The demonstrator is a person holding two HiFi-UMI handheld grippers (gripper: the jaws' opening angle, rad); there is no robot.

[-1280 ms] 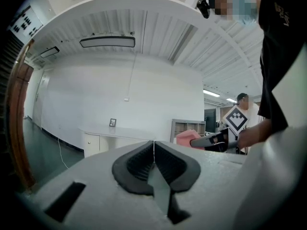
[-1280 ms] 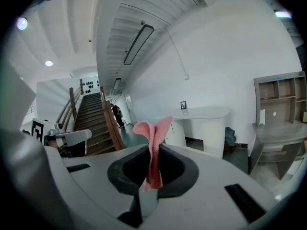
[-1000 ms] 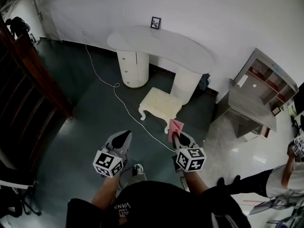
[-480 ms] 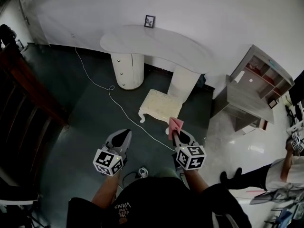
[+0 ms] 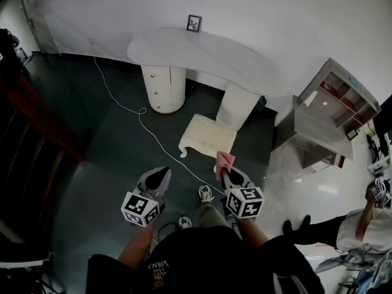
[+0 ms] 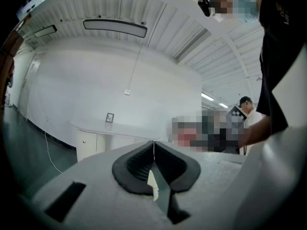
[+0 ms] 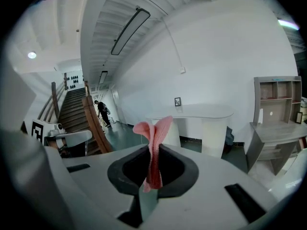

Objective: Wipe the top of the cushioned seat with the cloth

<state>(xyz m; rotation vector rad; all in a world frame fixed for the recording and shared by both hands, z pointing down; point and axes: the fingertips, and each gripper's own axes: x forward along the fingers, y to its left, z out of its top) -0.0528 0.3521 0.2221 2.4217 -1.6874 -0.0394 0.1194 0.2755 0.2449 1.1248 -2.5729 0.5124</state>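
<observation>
Standing well back from the work, the person carries a gripper in each hand, low in front of the body. The left gripper [image 5: 160,176] has its jaws pressed together with nothing between them. The right gripper [image 5: 225,173] is clamped on a pink cloth [image 5: 225,162], which sticks up past the jaw tips in a folded tuft, with only a short end behind the pinch.

Beyond them lies a stretch of dark floor [image 5: 110,139] crossed by a white cable [image 5: 160,141]. Past it the cream cushioned seat [image 5: 208,135] stands on its legs just in front of the white table [image 5: 202,52], well apart from the cloth.

Wiping has not begun, I'd say; the approach comes first. To do it well, the right gripper should come down over the near edge with the tuft tipped flat, so that cloth and not jaw meets the cushion. Then it should sweep in overlapping passes toward the far edge. Dragged too hard, the fold could slip from the pinch.
</observation>
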